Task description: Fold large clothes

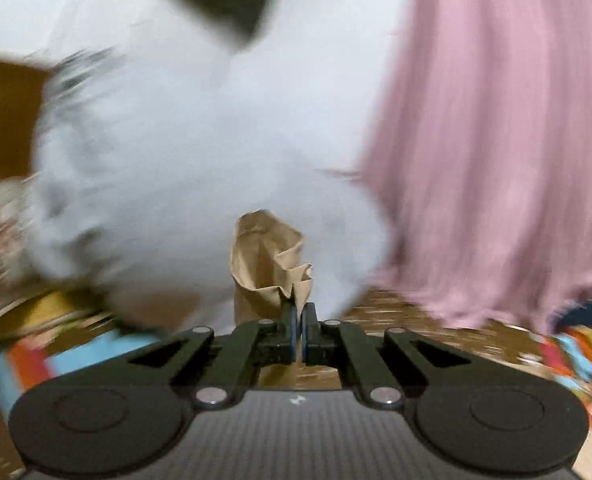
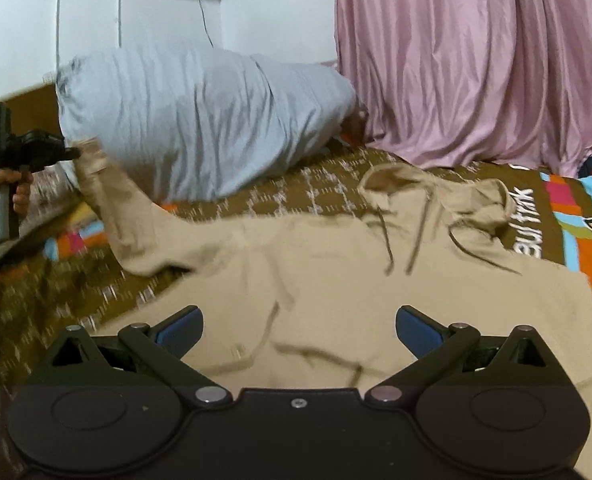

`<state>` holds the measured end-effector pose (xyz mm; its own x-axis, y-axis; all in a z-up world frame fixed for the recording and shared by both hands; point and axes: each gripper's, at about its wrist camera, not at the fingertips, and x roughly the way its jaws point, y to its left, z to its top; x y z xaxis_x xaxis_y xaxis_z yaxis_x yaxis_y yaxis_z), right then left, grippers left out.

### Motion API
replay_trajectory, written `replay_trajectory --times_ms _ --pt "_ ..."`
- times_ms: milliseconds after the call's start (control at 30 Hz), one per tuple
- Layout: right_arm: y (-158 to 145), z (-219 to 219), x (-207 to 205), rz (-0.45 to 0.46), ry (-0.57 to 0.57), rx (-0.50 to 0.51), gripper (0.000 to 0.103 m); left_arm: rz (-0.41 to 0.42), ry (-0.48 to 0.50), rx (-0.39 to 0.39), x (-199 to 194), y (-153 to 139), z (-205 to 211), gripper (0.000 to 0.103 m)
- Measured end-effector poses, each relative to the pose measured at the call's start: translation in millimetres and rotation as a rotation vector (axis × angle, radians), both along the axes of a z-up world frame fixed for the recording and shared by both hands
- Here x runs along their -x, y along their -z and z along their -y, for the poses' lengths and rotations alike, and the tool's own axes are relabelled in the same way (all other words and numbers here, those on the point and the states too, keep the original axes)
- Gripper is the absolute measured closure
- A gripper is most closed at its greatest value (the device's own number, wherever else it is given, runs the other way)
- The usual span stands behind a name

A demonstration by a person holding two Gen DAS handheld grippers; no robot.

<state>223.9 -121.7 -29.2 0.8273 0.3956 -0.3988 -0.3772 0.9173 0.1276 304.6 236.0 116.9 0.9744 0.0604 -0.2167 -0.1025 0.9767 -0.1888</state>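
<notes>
right wrist view shows the soft, floppy hoodie [image 2: 335,280] on the bed [image 2: 56,300], left gripper [image 1: 299,320] pinching its sleeve [image 1: 270,268], right gripper [image 2: 299,328] gaping empty near the hem, a good hold.

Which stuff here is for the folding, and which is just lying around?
For folding: hoodie, its sleeve pinched in the left gripper, open right gripper.
Lying about: pillow, curtain, bedspread.

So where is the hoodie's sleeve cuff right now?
The sleeve cuff is pinched in the shut left tool, lifted at the far left of the right wrist view, in front of the pale blue pillow; the beige hoodie lies on the patterned bedspread.
</notes>
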Motion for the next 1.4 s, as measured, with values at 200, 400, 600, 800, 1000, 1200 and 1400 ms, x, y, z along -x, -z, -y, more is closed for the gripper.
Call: replay_trajectory --times_ms 200,400,600,800,1000,1200,1400 --pt "-37.5 34.0 -37.9 0.065 0.028 -0.162 0.003 -0.019 0.276 -0.073 0.3 -7.9 116.5 0.102" --pt "-41.4 93.1 -118.5 -0.24 -0.057 -0.675 0.005 -0.091 0.501 -0.16 8.1 31.3 225.2 0.102" --pt "8.9 128.8 -146.2 -0.495 0.039 -0.854 0.004 -0.157 0.638 -0.25 32.2 83.7 291.1 0.102" --pt "43.3 144.3 -157.3 -0.563 0.145 -0.805 0.021 -0.208 0.686 -0.222 51.0 114.3 299.2 0.102" --pt "23.6 133.5 -155.8 -0.487 0.132 -0.601 0.095 -0.212 0.739 -0.176 49.4 111.2 300.2 0.098" --pt "-8.0 138.6 -141.6 -0.284 0.123 -0.338 0.1 -0.278 0.74 -0.159 48.1 123.4 279.9 0.031" --pt "20.7 150.5 -140.9 -0.246 0.219 -0.103 0.099 -0.36 0.466 -0.193 31.7 144.1 227.3 0.03"
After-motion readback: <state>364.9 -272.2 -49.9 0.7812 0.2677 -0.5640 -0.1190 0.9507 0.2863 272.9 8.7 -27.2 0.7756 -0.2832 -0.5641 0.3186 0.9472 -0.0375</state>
